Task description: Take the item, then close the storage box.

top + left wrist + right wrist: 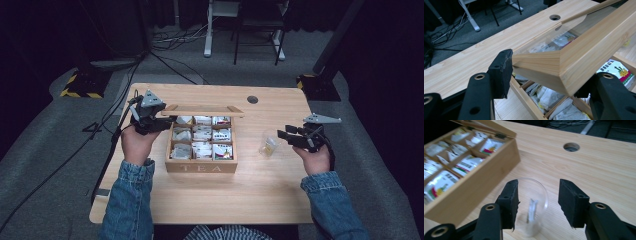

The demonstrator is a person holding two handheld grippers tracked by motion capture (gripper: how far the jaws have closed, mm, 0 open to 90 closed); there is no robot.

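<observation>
The right tongs stand wide open around a small clear glass near the right edge of the table, holding nothing; a careless closing could tip it. The wooden TEA box sits mid-table. Farther back, the left tongs grip the corner of its raised lid. If this grip slips, the lid may fall shut.

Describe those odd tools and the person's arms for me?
Both arms wear blue denim sleeves. The left gripper and the right gripper are black, each with two blocky jaws with brass-ringed holes, a grey three-cornered plate on top and a trailing black cable.
</observation>
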